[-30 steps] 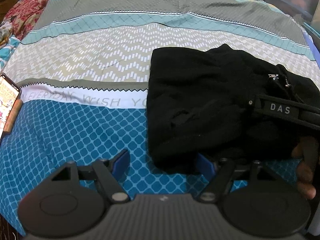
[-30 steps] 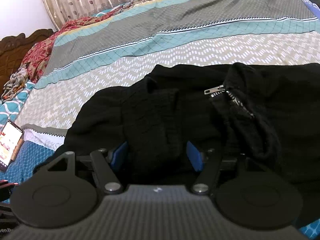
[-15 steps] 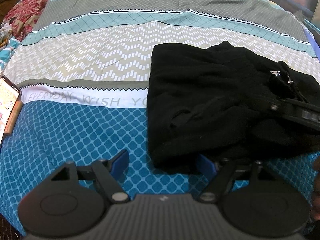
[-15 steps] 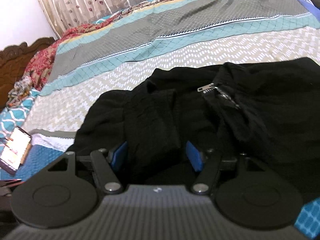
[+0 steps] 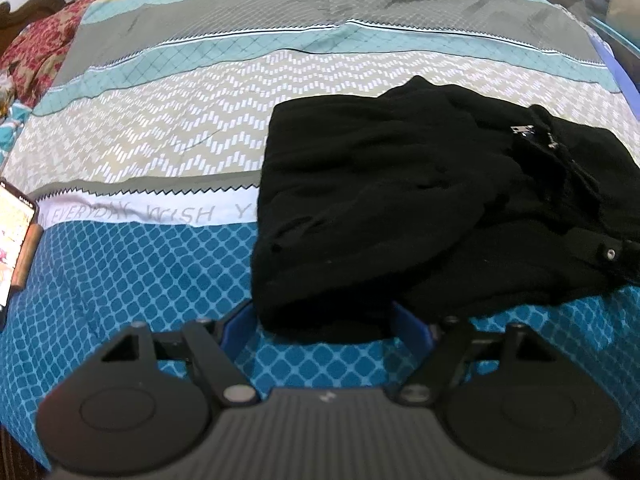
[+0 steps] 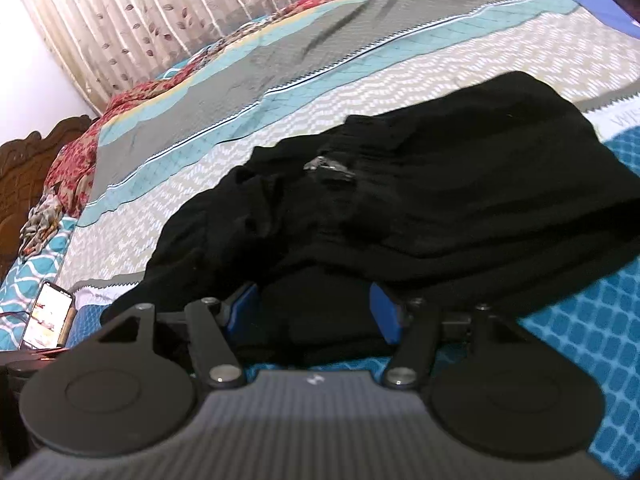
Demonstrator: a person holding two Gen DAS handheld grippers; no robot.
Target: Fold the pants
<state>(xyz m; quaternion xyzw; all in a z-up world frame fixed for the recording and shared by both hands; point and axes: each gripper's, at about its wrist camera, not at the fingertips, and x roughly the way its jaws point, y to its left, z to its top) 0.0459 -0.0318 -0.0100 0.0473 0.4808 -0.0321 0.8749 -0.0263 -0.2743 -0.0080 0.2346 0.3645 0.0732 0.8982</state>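
One pair of black pants [image 5: 400, 200], folded into a bundle with its metal zipper [image 5: 524, 130] uppermost, lay on the striped bedsheet [image 5: 160, 120] near the bed's front edge. The left gripper [image 5: 326, 322] stood spread, its blue pads [image 5: 236, 324] flanking the bundle's near edge without pinching it. The right gripper [image 6: 314, 308] likewise stood spread around a dark fold. One lit phone [image 6: 48, 314] lay apart at the sheet's left border; bare sheet extended beyond the pants toward the curtain [image 6: 160, 12]

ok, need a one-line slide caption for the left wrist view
Open left gripper at the near edge of folded black pants on a patterned bedspread, phone at far left.
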